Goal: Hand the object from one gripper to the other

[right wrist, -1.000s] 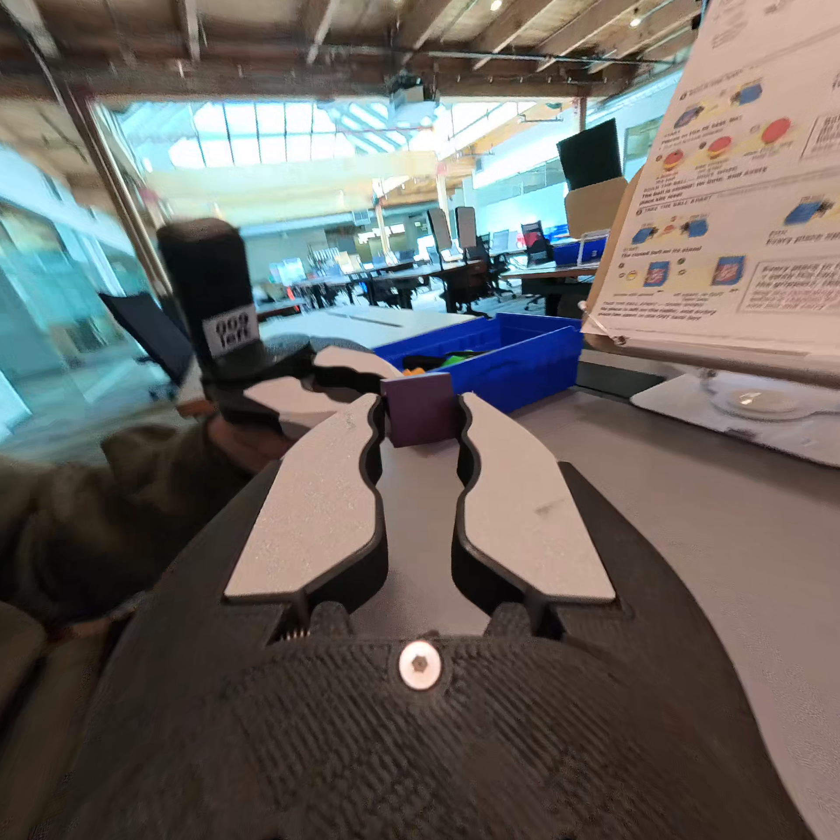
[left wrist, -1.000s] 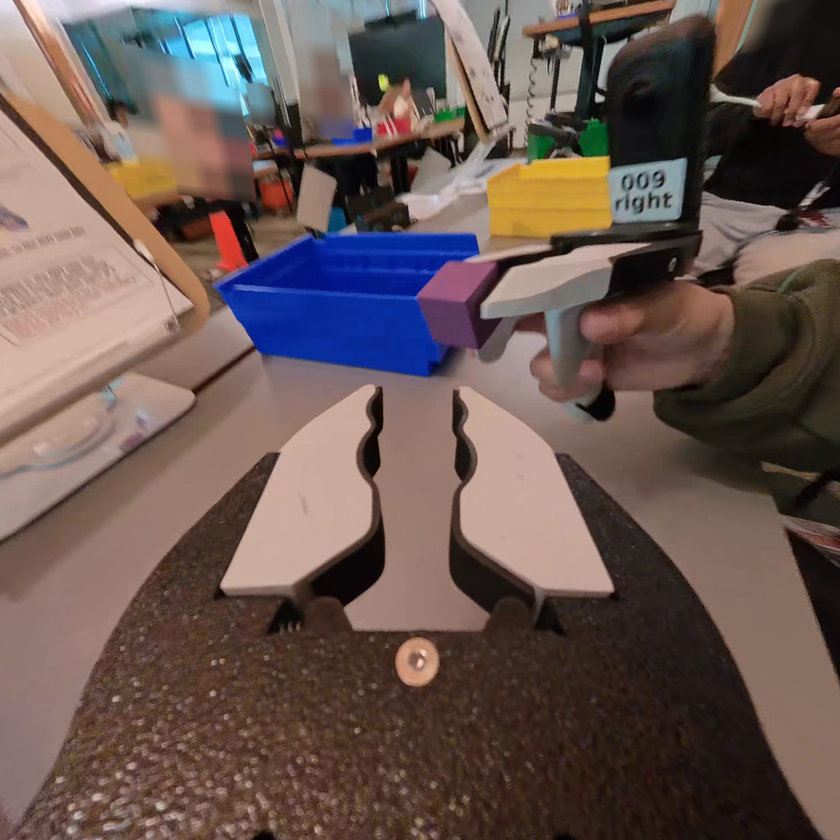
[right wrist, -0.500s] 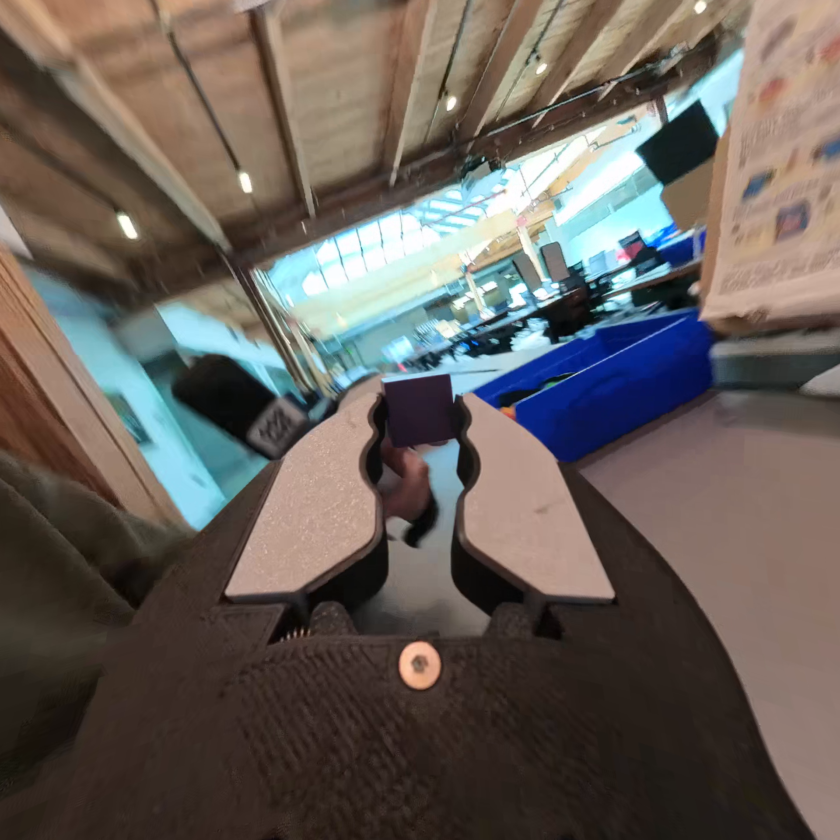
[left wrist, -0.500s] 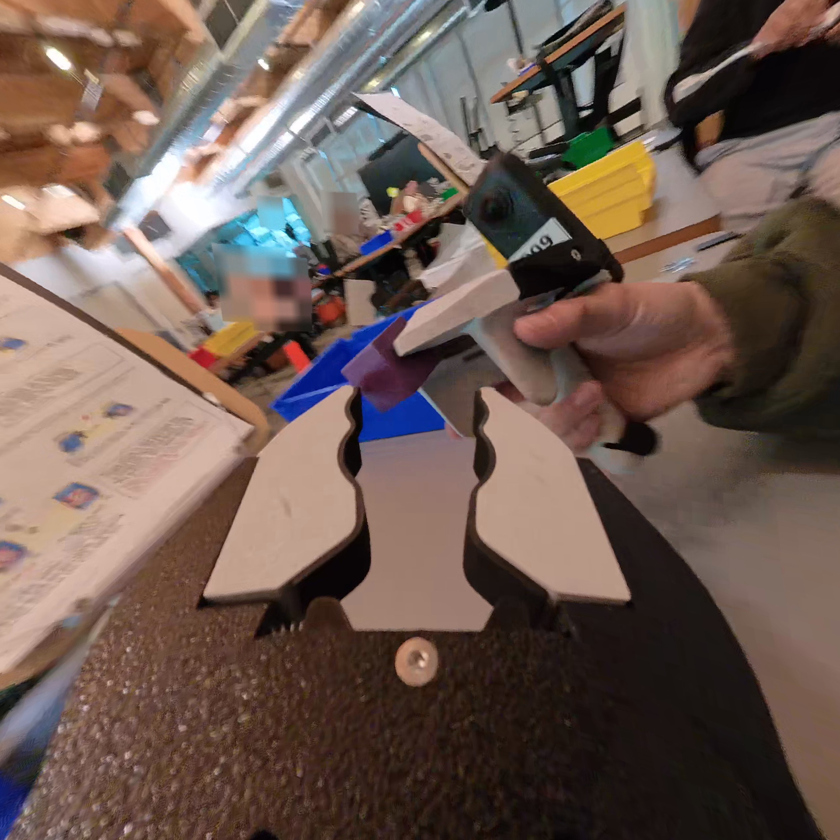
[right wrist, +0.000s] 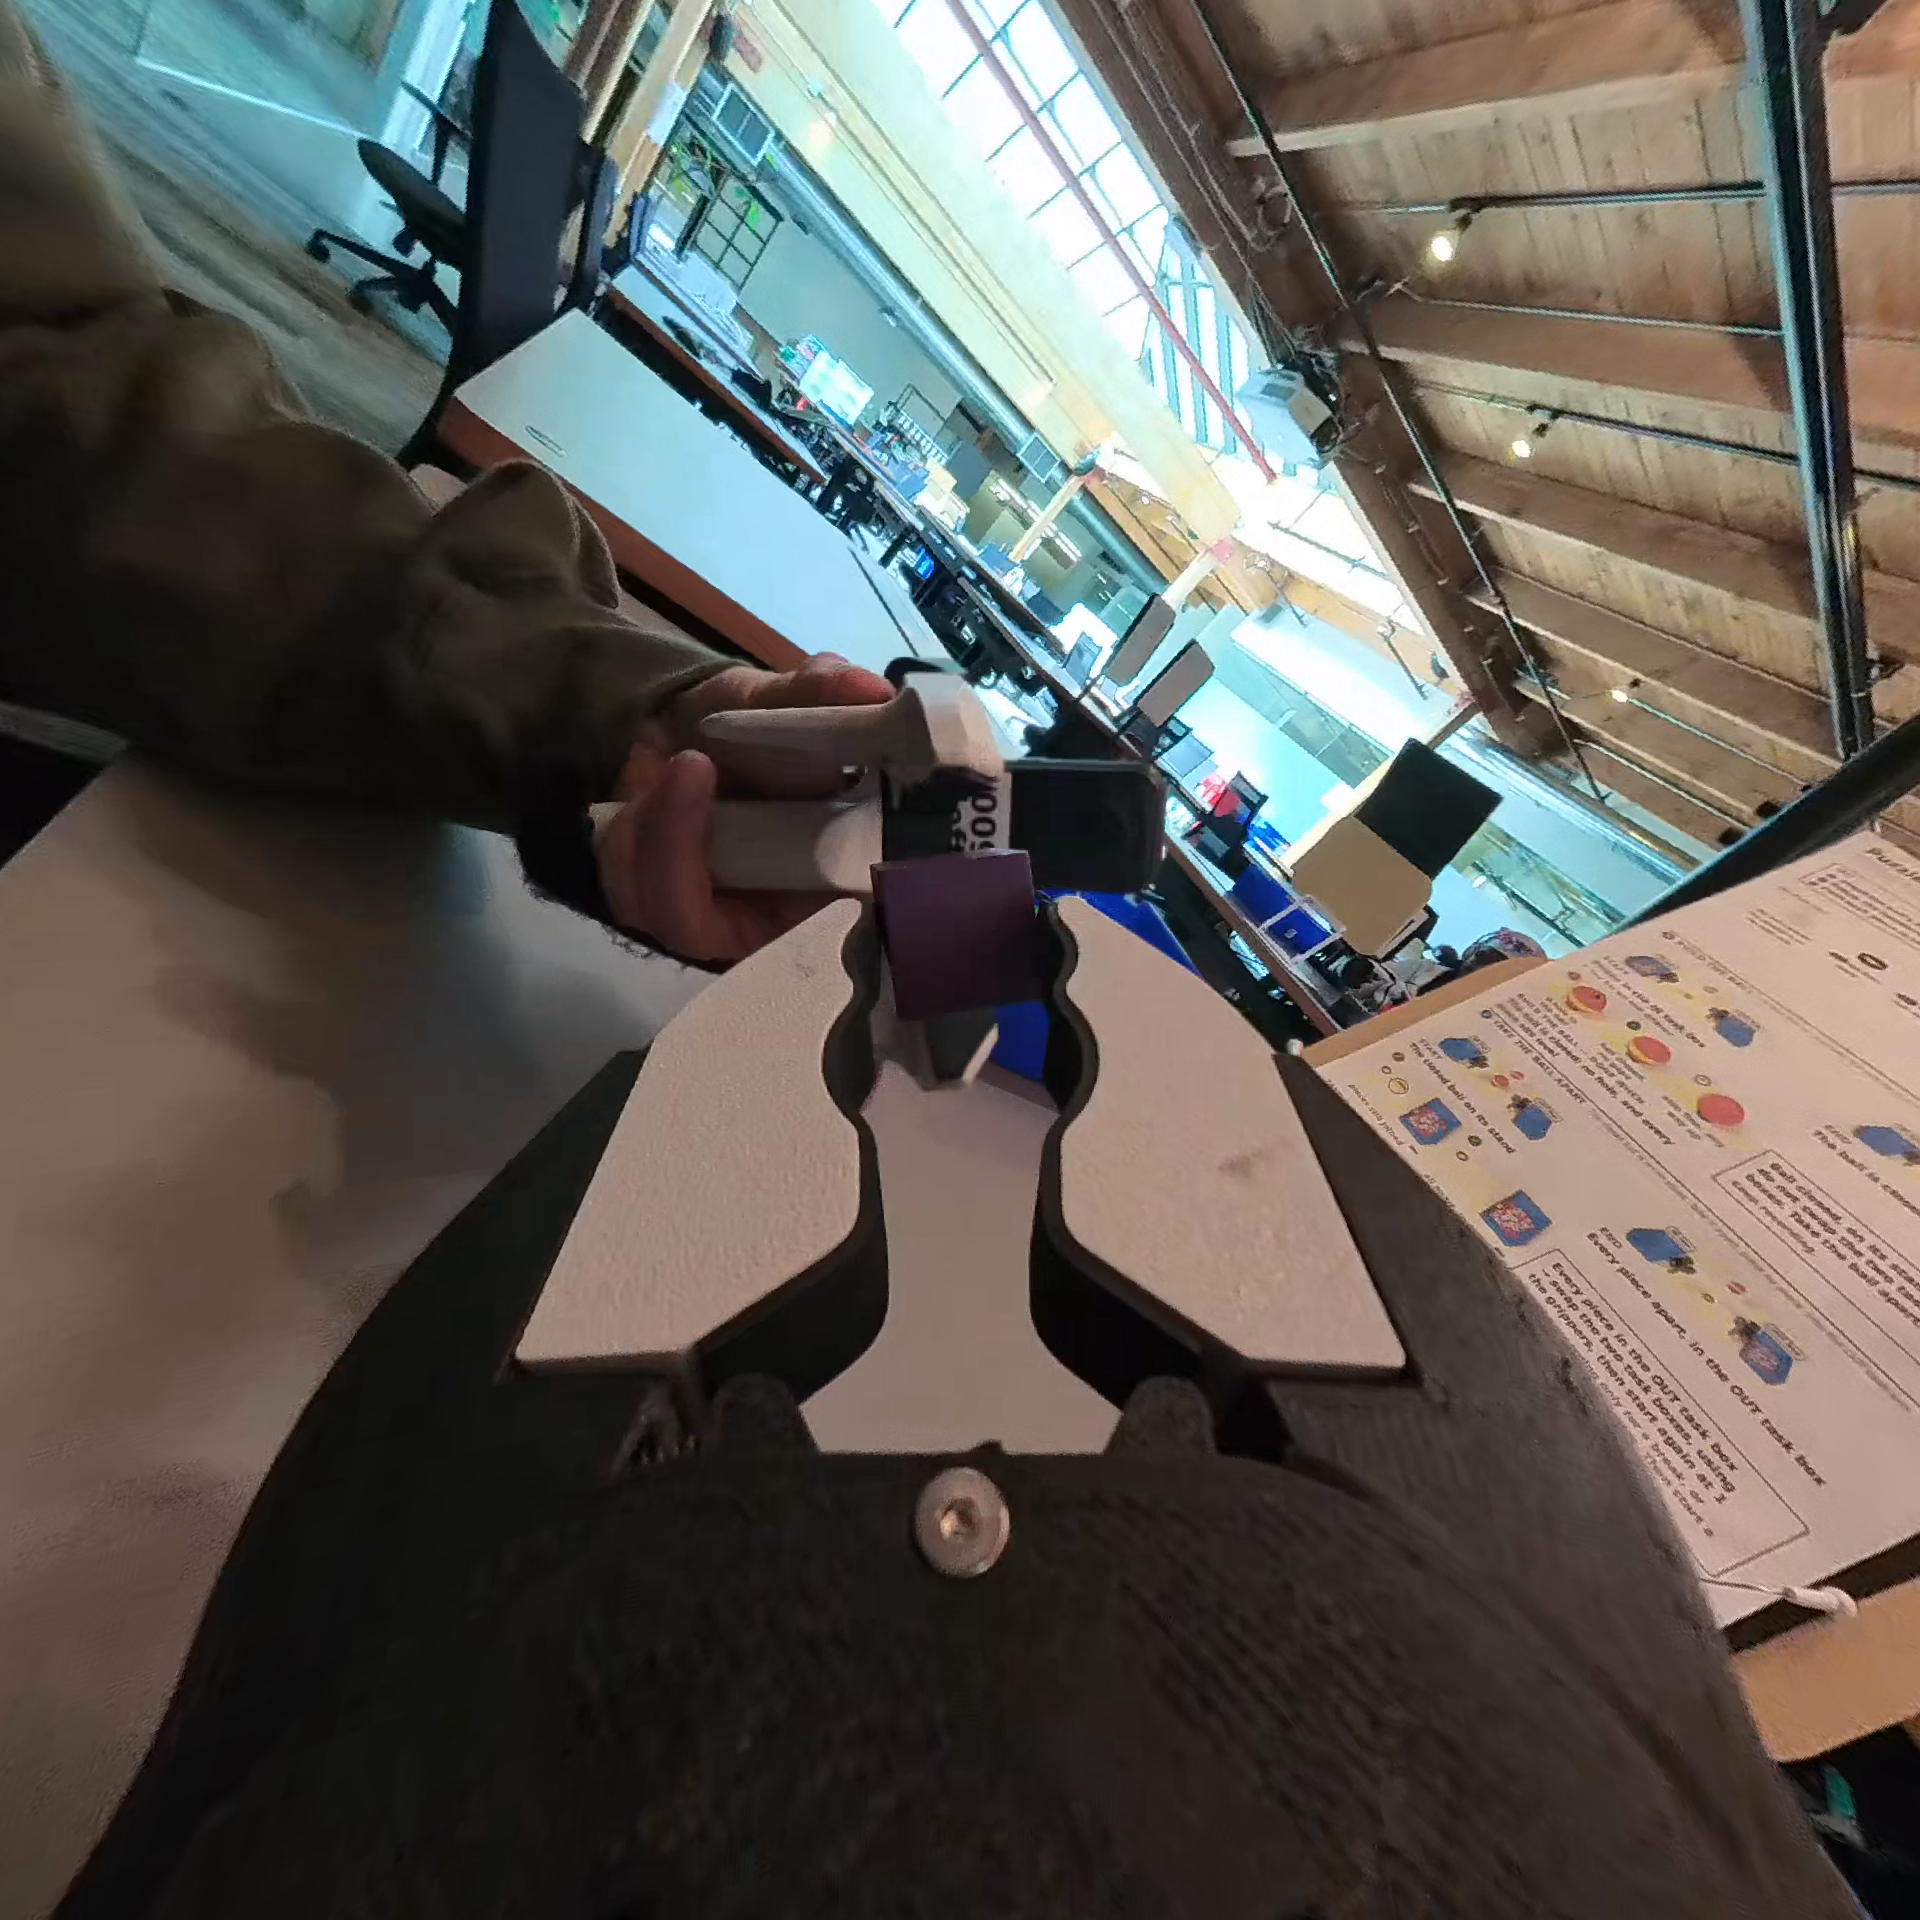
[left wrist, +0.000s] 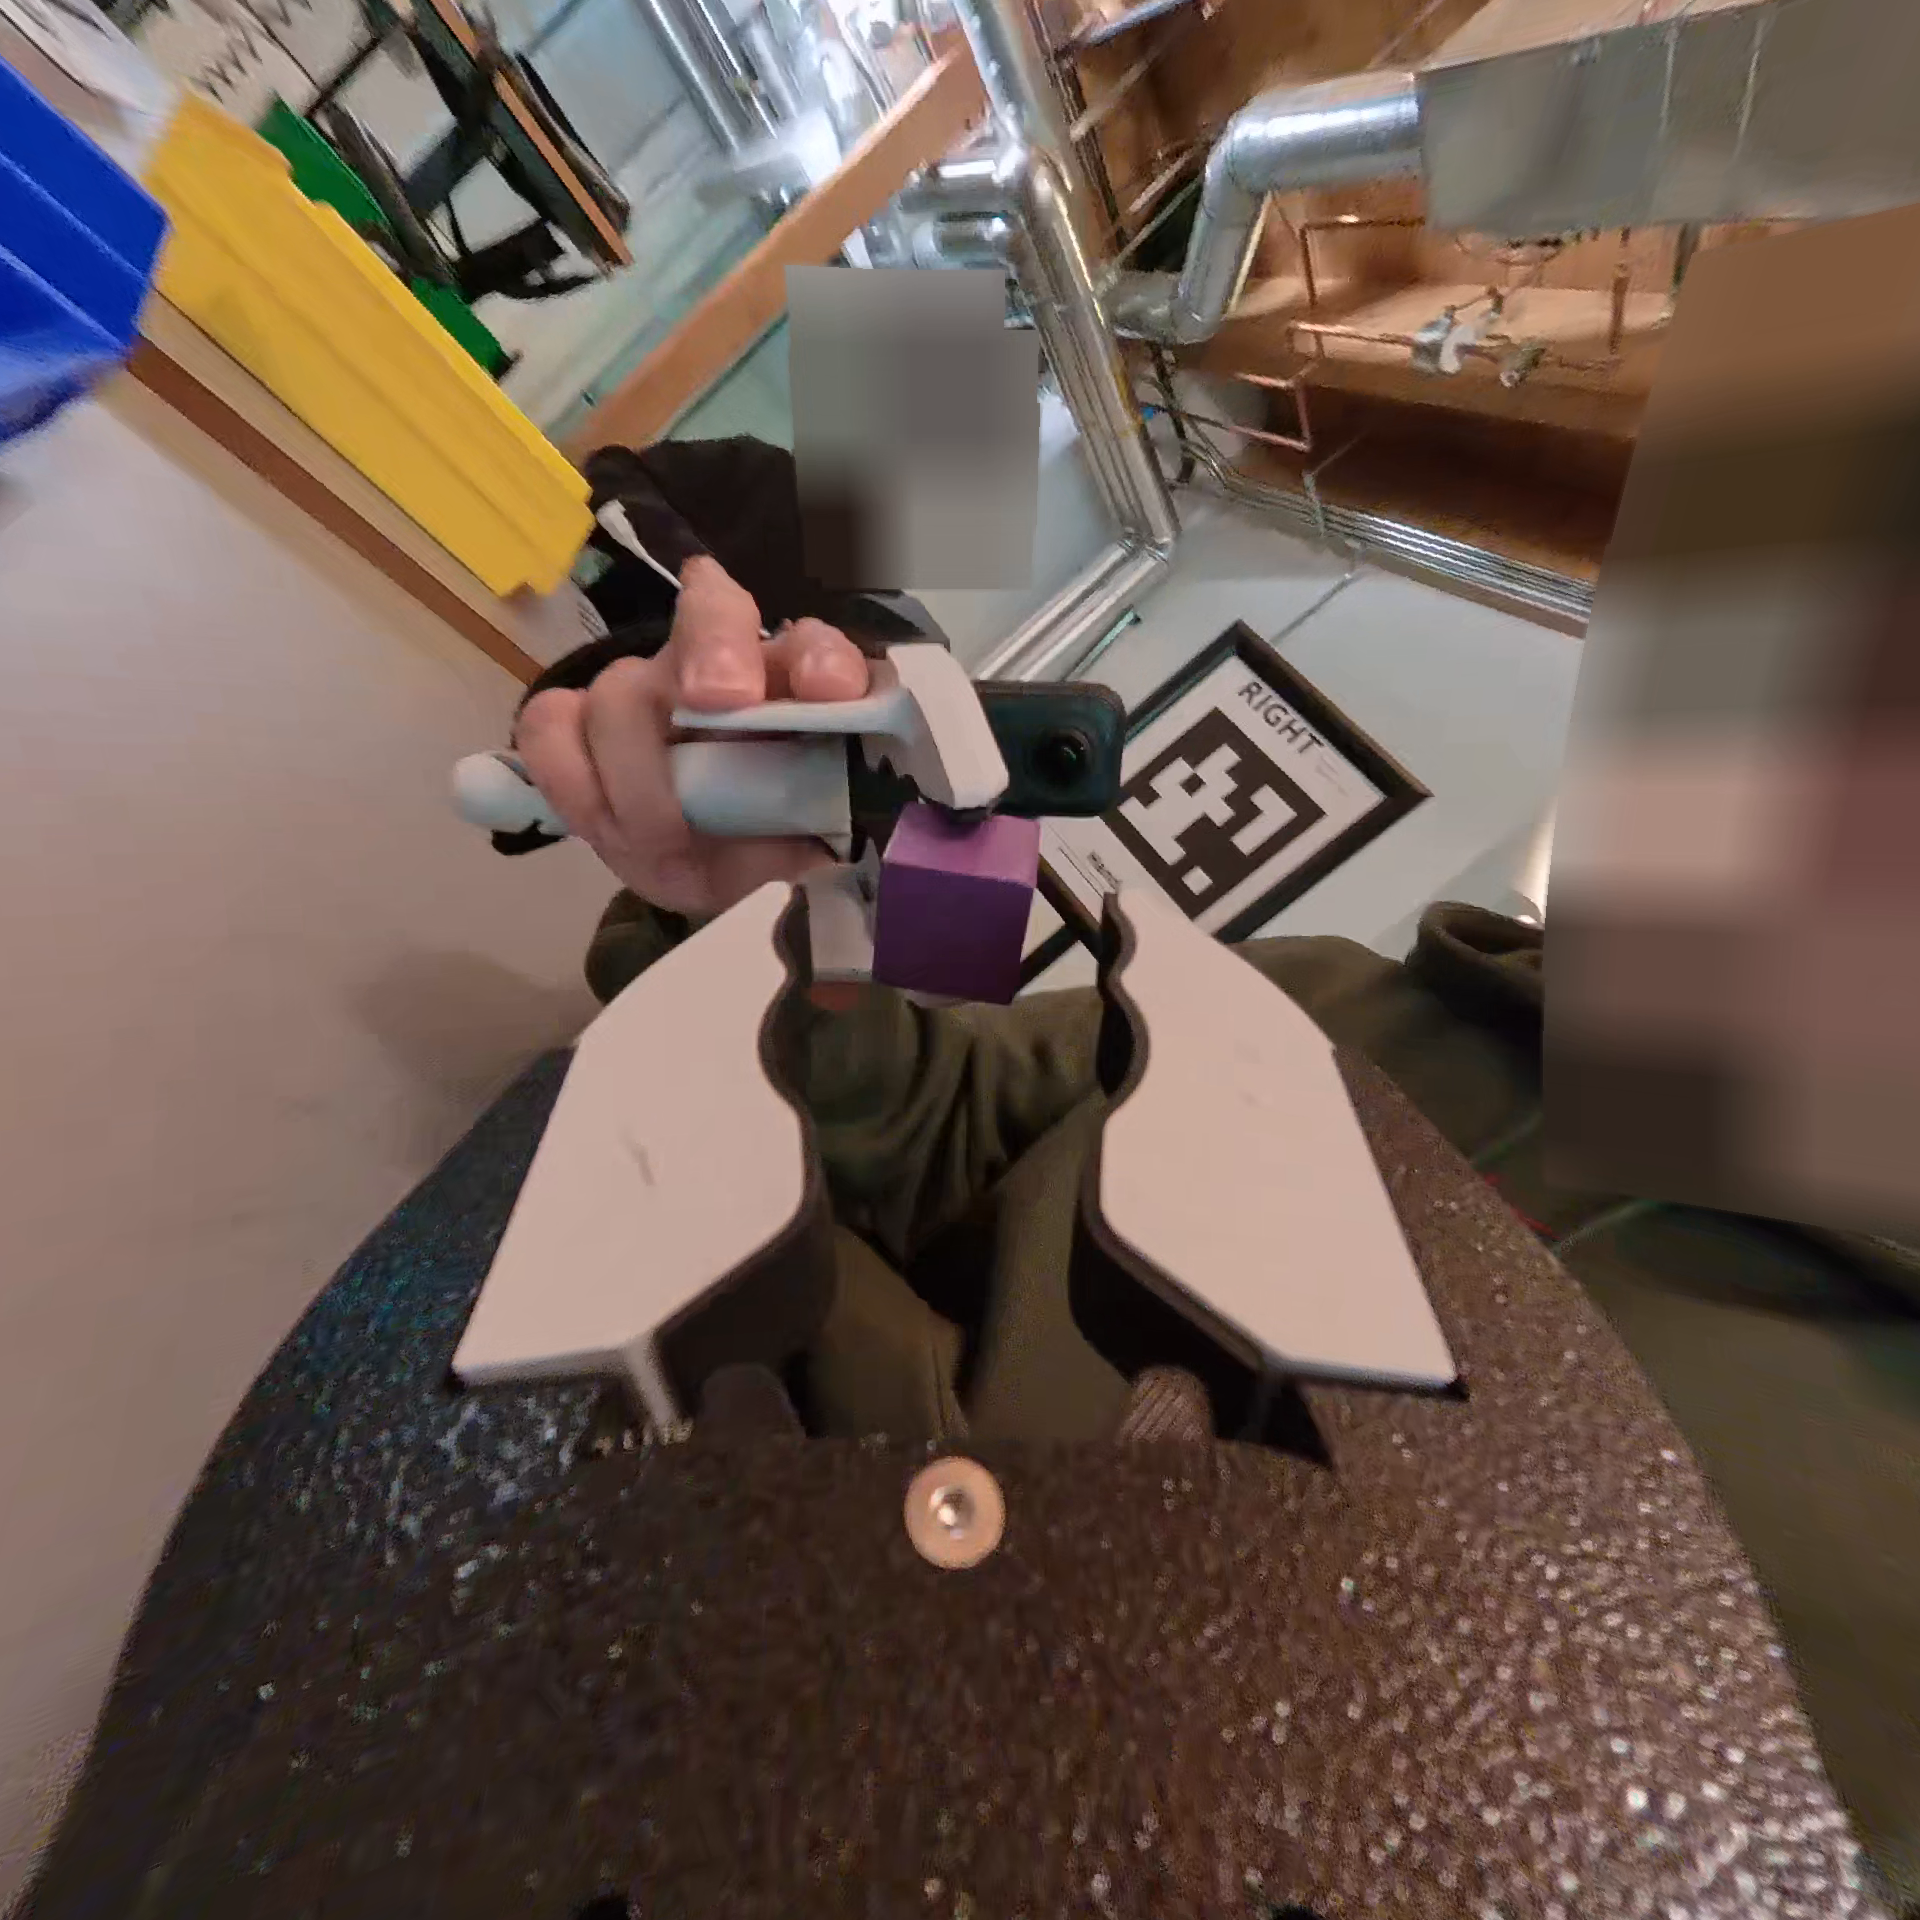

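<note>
Both grippers have tilted up off the table [left wrist: 208, 831] since the earlier frame, now meeting in open air. Right gripper [right wrist: 961, 935] pinches the purple cube [right wrist: 961, 951] at its fingertips. Left gripper [left wrist: 951, 935] spread wide; cube [left wrist: 951, 914] sits between its tips, clear of both.

The pale table [left wrist: 229, 831] carried a blue bin [left wrist: 52, 260] at its far edge, with stacked yellow bins [left wrist: 364, 374] beside it. In the right wrist view a printed instruction sheet on a board [right wrist: 1621, 1226] stood at the table's [right wrist: 208, 1143] side.
</note>
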